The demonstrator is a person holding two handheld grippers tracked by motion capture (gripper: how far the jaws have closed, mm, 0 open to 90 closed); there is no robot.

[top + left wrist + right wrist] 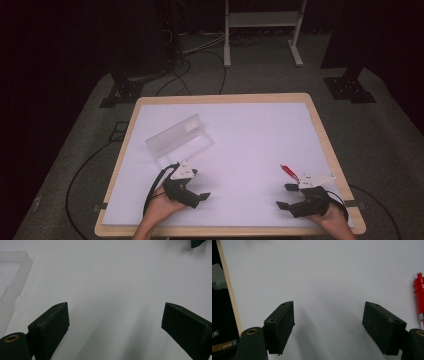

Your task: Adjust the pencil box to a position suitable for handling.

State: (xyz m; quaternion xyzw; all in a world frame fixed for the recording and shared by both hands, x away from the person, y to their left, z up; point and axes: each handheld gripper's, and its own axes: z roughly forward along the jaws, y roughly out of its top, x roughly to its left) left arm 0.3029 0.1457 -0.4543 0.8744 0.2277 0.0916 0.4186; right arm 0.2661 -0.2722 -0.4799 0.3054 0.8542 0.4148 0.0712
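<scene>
Jaws apart on both grippers, red pen (419, 298) cut off, clear case (12, 287) half-seen

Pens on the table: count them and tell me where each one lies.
1. A red pen lies on the white table top near the right edge, just beyond the right claw, untouched. The clear plastic case looks empty.

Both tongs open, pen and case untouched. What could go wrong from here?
1. The red pen lies flat and thin beside the right tongs; the pads may slide off or roll it toward the table edge.
2. The clear case looks light and stands open; a push from the left tongs might skid it or flip its lid.
</scene>
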